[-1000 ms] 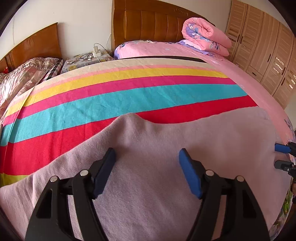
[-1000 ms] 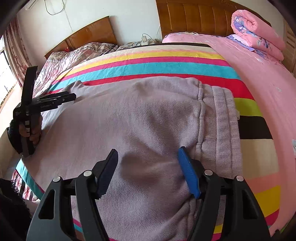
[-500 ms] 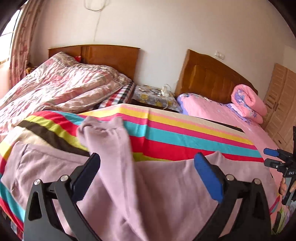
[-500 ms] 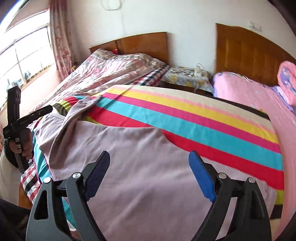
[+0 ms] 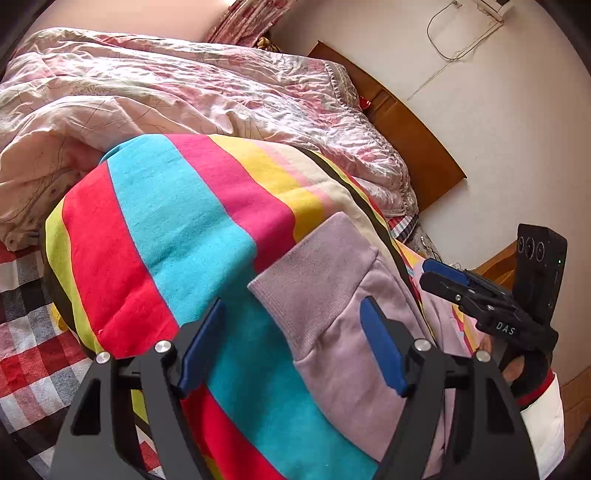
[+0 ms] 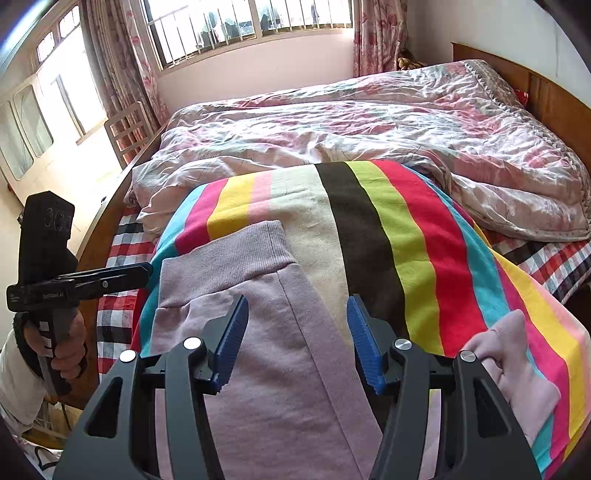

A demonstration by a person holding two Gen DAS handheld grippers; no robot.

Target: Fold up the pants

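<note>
Both the left gripper [image 5: 291,343] and the right gripper [image 6: 295,339] now hover over the pants' ribbed leg cuff [image 6: 225,254] instead of the broad seat and waistband.

Bright daylight from window [image 6: 240,22]; sharp; fisheye-warped edges.

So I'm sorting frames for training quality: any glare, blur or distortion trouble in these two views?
Right wrist view: the window is blown out and the left wall is washed pale, while the pants and striped blanket stay sharp. Left wrist view: even light, no glare, crisp cuff ribbing. Both views: strong fisheye bending with dark vignetted corners.
</note>
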